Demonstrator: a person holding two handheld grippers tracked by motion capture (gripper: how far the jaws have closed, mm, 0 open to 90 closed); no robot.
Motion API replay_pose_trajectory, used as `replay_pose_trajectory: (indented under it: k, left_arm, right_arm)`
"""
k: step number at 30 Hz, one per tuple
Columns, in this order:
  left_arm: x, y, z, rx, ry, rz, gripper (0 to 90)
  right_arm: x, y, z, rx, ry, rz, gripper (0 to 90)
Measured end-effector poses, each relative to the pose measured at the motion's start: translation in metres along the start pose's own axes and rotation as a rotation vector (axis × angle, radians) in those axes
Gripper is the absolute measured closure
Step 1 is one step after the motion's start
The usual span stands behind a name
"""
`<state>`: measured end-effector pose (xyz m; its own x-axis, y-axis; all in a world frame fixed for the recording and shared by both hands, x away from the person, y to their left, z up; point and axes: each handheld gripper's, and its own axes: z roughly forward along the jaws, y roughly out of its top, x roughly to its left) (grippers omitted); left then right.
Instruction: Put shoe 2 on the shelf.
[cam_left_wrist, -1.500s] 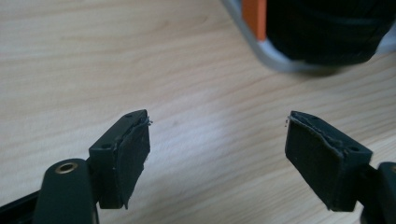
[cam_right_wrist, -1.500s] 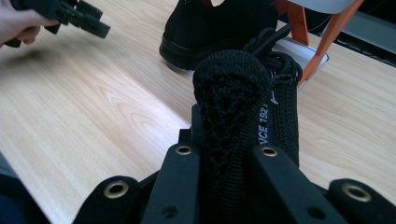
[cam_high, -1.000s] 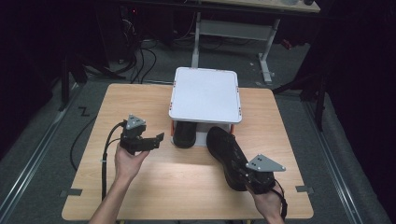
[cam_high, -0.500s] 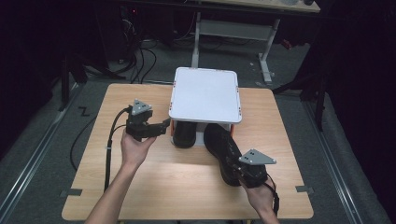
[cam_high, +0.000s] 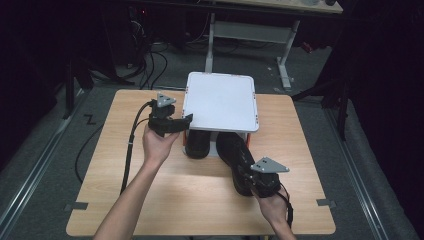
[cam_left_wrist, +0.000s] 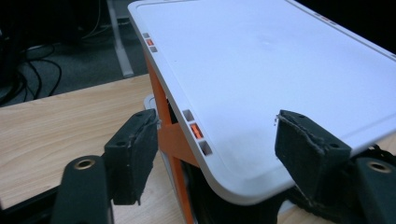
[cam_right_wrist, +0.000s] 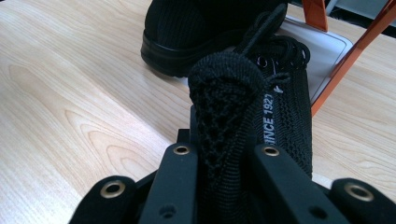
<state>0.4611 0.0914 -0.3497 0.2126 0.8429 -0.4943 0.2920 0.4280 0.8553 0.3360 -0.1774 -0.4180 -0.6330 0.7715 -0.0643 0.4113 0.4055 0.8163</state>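
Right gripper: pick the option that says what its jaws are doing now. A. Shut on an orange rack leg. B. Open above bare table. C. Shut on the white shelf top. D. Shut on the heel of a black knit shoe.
D: in the right gripper view the right gripper has its jaws pressed against the heel of the black knit shoe, whose toe points toward the rack.

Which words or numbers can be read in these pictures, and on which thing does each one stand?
"NCE 1921": white print on the heel side of the black shoe clamped in the right gripper; the first letters are hidden, probably "SINCE".
White rack, second shoe, table: no text.
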Motion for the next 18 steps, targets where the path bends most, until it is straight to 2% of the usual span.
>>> replay_pose_trajectory:
  k: [2,4,6,10,12,14,16,18]
  left_arm:
    - [0.0,-0.001,0.004,0.004,0.009,0.007,31.5]
    - [0.0,-0.004,0.011,0.014,0.028,0.037,31.9]
    - [0.001,-0.006,0.014,0.013,0.041,0.047,33.0]
    - [0.004,-0.005,0.015,0.013,0.047,0.042,34.3]
    - [0.002,-0.006,0.015,-0.002,0.059,0.069,39.2]
    - [0.001,-0.008,0.015,-0.014,0.053,0.098,40.1]
    - [0.001,-0.009,0.015,-0.013,0.044,0.109,41.4]
    - [0.001,-0.009,0.015,-0.01,0.037,0.1,42.2]
  right_arm:
    - [0.0,0.0,0.001,0.002,-0.002,0.006,84.1]
    - [0.001,0.002,0.004,0.0,-0.004,0.017,84.1]
    - [0.002,0.002,0.006,0.0,-0.005,0.021,84.0]
    - [0.002,0.003,0.01,0.004,-0.006,0.023,83.8]
    - [0.002,0.005,0.012,0.004,-0.01,0.027,83.7]
    - [0.001,0.006,0.015,0.003,-0.008,0.037,83.4]
    - [0.001,0.008,0.019,0.005,-0.01,0.042,83.2]
    - [0.001,0.009,0.022,0.009,-0.013,0.047,83.1]
